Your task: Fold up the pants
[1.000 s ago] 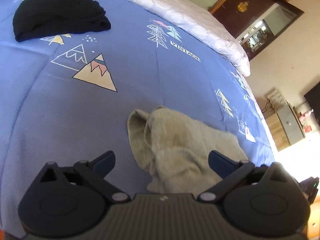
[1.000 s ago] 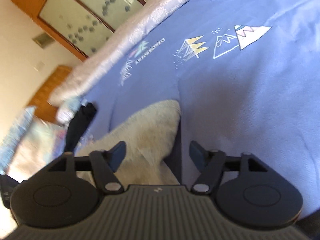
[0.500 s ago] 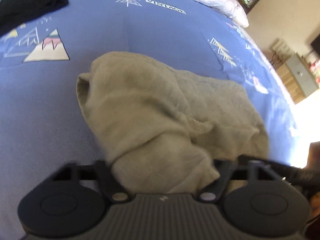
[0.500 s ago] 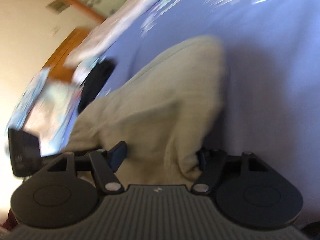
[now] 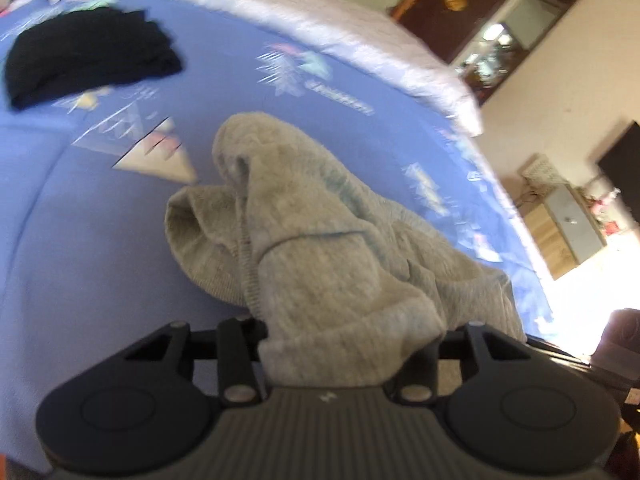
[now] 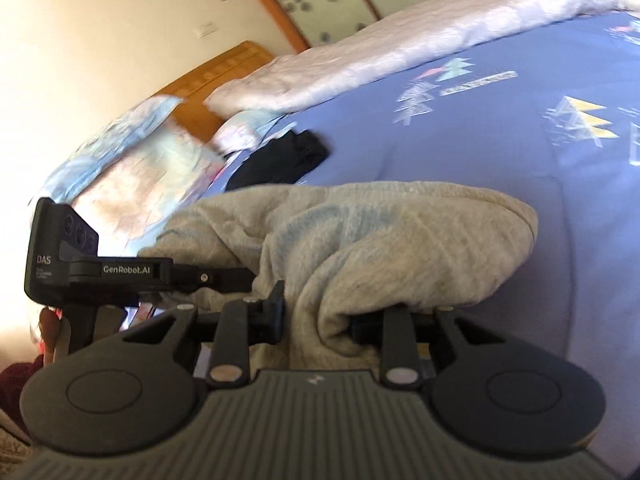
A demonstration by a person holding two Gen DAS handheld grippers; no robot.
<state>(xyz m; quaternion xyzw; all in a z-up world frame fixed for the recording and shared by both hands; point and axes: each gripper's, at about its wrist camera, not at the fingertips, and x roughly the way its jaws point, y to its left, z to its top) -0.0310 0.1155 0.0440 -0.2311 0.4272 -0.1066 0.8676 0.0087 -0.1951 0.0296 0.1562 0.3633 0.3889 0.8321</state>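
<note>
pants: grey sweatpants (image 5: pixel 320 248), bunched in a lump on the near part of the blue bedspread (image 5: pixel 80 240), nowhere near flat yet as far as I can tell

left gripper: my left gripper (image 5: pixel 340 344) has just been closing and now it's clamped on a fat wad of the near end, cloth packed between the jaws

right gripper: same story for the right gripper (image 6: pixel 320 316), jaws have just been closing, now pinching a rolled edge of the pants

which way it lies: from both grippers the fabric runs away toward the far side of the bed, so the long axis points roughly away from me. Both hands sit on the near end, close together, neither clearly nearer. I reckon the next move is pulling the two grips apart to spread that edge

other stuff: black clothing (image 5: pixel 88 56) lies far left, well apart from the pants; white quilt (image 5: pixel 320 32) runs along the far edge

hard to see: both pairs of fingertips are buried in cloth, and I can't tell waistband from leg. Left view is blurred, right side blown out by sunlight
</note>
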